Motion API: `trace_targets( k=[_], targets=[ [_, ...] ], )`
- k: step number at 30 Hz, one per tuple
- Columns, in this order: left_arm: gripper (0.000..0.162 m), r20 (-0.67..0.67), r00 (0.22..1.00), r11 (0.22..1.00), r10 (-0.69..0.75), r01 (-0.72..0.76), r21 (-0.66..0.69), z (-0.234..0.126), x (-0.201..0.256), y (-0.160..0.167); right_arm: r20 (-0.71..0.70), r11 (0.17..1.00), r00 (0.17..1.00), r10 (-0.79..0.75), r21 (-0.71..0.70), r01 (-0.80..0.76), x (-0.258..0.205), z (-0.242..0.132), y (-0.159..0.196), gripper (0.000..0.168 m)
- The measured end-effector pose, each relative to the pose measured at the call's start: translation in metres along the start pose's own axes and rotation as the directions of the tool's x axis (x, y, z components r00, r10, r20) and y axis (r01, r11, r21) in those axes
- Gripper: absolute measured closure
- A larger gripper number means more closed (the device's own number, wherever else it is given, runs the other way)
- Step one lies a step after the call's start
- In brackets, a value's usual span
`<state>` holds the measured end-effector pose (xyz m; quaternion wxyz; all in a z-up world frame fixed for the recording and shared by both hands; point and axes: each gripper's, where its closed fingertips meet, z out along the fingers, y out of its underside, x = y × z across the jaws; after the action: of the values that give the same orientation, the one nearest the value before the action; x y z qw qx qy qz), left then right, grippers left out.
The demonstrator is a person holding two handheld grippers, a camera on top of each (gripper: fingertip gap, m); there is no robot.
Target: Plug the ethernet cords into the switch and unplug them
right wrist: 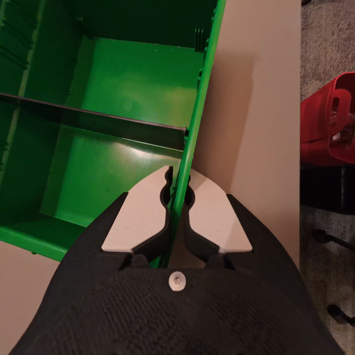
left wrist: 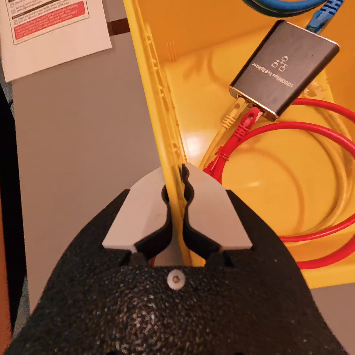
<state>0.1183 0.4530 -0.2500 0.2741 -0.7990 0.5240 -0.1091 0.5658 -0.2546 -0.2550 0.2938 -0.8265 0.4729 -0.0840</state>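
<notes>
In the left wrist view a dark grey switch (left wrist: 284, 71) lies in a yellow bin (left wrist: 159, 80). A yellow cord (left wrist: 230, 117) and a red cord (left wrist: 247, 123) are plugged into its near end. A blue cord (left wrist: 322, 17) is at its far end. The red cord loops over the bin floor. My left gripper (left wrist: 173, 171) is shut on the yellow bin's left wall. In the right wrist view my right gripper (right wrist: 180, 172) is shut on the right wall of a green bin (right wrist: 203, 96).
A black divider (right wrist: 99, 119) crosses the green bin. A white sheet with a red and white label (left wrist: 51, 32) lies on the grey table, left of the yellow bin. A red container (right wrist: 330, 123) stands on the carpet beyond the table's right edge. The grippers' ends are close to 85 cm from one another. It is some 11 cm from my left tips to the dark grey switch (left wrist: 284, 71).
</notes>
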Motion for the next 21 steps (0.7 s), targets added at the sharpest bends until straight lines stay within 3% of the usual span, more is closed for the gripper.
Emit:
trace_targets(
  k=[1, 3, 7, 10, 12, 15, 17, 19, 21],
  targets=[
    [0.156, 0.001, 1.000, 1.000, 0.011, -0.011, -0.004, 0.002, -0.001, -0.002, -0.017, 1.000, 1.000, -0.014, -0.009, 0.014, 0.001, 0.000, 0.000, 0.158],
    [0.154, -0.005, 0.999, 0.999, 0.042, -0.042, -0.012, 0.003, -0.001, -0.004, -0.038, 0.999, 0.999, -0.039, -0.017, 0.038, 0.001, 0.001, 0.000, 0.157],
    [0.137, 0.004, 0.985, 0.985, 0.173, -0.173, -0.024, -0.014, -0.004, -0.013, 0.008, 0.998, 0.998, -0.059, 0.023, 0.059, -0.006, -0.003, 0.000, 0.121],
    [0.124, 0.063, 0.942, 0.943, 0.329, -0.331, 0.032, -0.045, -0.001, -0.043, -0.072, 0.986, 0.994, -0.079, 0.140, 0.089, 0.000, -0.028, -0.013, 0.093],
    [0.107, -0.014, 0.896, 0.896, 0.444, -0.444, 0.022, -0.058, 0.022, -0.053, -0.043, 0.957, 0.994, -0.101, 0.267, 0.109, -0.016, -0.056, -0.030, 0.080],
    [0.087, -0.184, 0.838, 0.855, 0.514, -0.517, 0.036, -0.059, 0.068, -0.063, 0.194, 0.871, 0.961, -0.197, 0.485, 0.081, -0.092, -0.100, -0.052, 0.077],
    [0.079, -0.215, 0.821, 0.841, 0.530, -0.541, 0.007, -0.047, 0.078, -0.071, 0.443, 0.827, 0.837, -0.321, 0.562, 0.020, -0.166, -0.130, -0.049, 0.080],
    [0.078, -0.266, 0.833, 0.861, 0.485, -0.508, -0.023, -0.031, 0.086, -0.076, 0.517, 0.814, 0.768, -0.378, 0.581, 0.010, -0.210, -0.140, -0.037, 0.083],
    [0.079, -0.313, 0.850, 0.890, 0.424, -0.455, -0.030, -0.015, 0.093, -0.082, 0.516, 0.819, 0.743, -0.426, 0.568, 0.075, -0.242, -0.135, -0.018, 0.073]
  ],
)
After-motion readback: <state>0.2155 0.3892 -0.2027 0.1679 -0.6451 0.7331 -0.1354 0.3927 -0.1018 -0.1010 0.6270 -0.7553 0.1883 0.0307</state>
